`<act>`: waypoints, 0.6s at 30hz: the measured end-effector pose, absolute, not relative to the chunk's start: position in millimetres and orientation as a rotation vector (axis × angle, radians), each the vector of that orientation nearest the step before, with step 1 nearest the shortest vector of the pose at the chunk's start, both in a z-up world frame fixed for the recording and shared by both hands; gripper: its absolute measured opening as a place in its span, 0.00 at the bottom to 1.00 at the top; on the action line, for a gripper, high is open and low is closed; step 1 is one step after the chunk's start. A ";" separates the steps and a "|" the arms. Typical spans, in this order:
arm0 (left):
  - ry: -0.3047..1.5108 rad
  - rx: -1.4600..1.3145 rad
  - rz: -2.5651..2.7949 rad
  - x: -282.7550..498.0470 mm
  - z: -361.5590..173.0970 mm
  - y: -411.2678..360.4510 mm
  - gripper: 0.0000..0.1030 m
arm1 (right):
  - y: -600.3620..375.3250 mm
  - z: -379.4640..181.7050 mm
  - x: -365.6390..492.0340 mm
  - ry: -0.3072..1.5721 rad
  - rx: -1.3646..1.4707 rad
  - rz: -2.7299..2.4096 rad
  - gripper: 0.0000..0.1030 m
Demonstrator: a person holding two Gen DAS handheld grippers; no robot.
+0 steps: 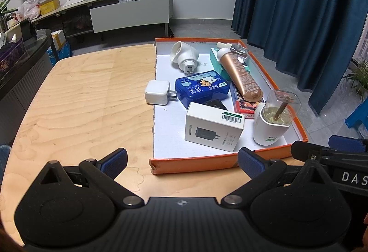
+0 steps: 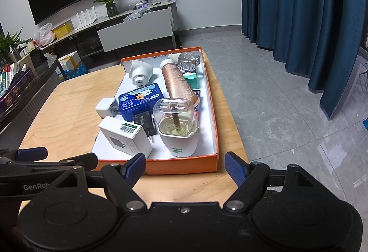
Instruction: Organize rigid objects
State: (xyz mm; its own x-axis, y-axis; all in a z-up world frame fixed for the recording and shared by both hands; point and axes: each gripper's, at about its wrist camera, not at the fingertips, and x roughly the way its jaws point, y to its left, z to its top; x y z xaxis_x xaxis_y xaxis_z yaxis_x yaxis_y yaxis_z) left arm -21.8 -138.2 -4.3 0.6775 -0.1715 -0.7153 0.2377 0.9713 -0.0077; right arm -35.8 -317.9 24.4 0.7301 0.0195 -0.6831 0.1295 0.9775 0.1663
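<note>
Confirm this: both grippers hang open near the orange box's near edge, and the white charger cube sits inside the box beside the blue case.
Not quite. The white charger cube sits outside the orange box, on the wooden table, beside the blue case; the left wrist view shows it. The left gripper and right gripper do hang open.

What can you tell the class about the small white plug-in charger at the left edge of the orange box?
The white charger is a small rounded cube, apparently glossy plastic, with two metal prongs pointing right toward the blue case, close to or touching it. It lies on its side at the left edge of the orange box, where no side wall shows, partly over the wooden table. No gripper touches it.
</note>
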 end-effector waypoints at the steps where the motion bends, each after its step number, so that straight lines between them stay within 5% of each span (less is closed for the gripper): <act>1: 0.794 0.089 -0.230 -21.6 -4.5 -138.3 1.00 | -317.5 24.3 -35.7 0.752 0.208 -0.061 0.87; 18: 0.797 0.088 -0.231 -20.6 -3.3 -137.7 1.00 | -316.7 23.1 -35.3 0.753 0.205 -0.058 0.87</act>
State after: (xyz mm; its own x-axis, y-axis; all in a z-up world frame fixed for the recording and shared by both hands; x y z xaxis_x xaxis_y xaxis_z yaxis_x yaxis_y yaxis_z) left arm -20.6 -137.7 -3.3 0.6755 -0.1721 -0.7170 0.2380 0.9712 -0.0089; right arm -35.3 -316.7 23.1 0.7289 0.0213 -0.6843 0.1252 0.9785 0.1638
